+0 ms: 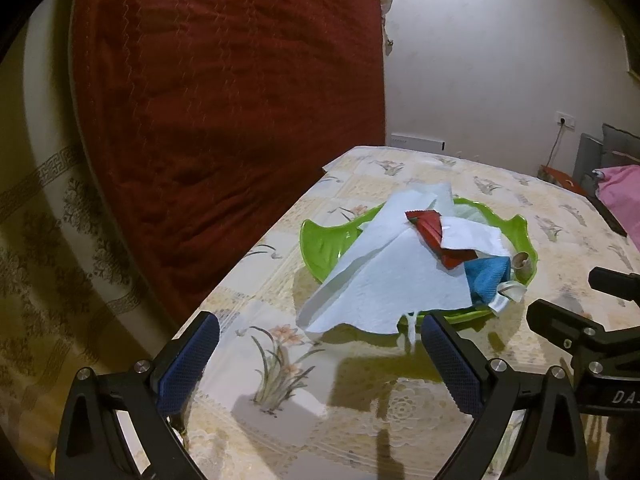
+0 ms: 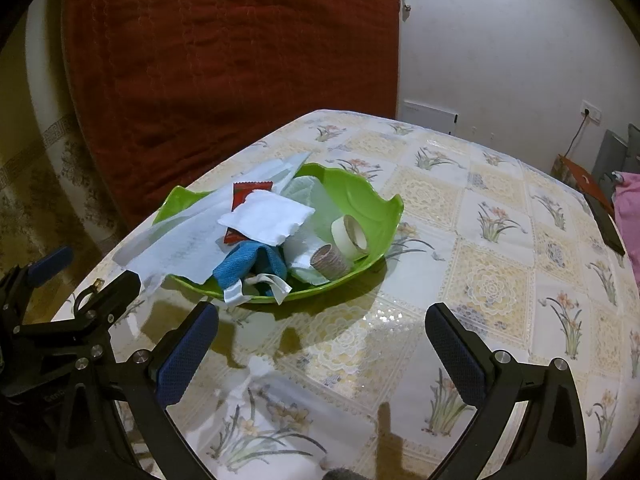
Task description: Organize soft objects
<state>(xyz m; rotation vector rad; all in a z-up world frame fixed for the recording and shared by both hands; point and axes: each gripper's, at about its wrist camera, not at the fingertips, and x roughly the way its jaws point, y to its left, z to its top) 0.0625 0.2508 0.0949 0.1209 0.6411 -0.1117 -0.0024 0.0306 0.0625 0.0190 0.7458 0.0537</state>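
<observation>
A green scalloped bowl (image 1: 320, 244) (image 2: 360, 196) sits on the table, filled with soft things. A large pale-blue paper sheet (image 1: 384, 280) (image 2: 180, 240) drapes over its near rim. On the pile lie a red packet (image 1: 432, 232) (image 2: 244, 194), a white folded tissue (image 2: 268, 216), a blue cloth (image 1: 488, 276) (image 2: 244, 264) with white ribbon (image 2: 264, 284), a tape roll (image 2: 350, 236) and a brown roll (image 2: 330, 260). My left gripper (image 1: 320, 364) stands open just short of the bowl. My right gripper (image 2: 322, 352) is open too, empty, in front of the bowl.
The table wears a glossy floral cloth (image 2: 492, 280). A dark red quilted mattress (image 1: 224, 100) leans behind its left edge. Pink fabric (image 1: 620, 196) and a dark bar (image 2: 604, 220) lie at the far right. The other gripper's black frame (image 1: 580, 332) (image 2: 60, 320) shows beside each view.
</observation>
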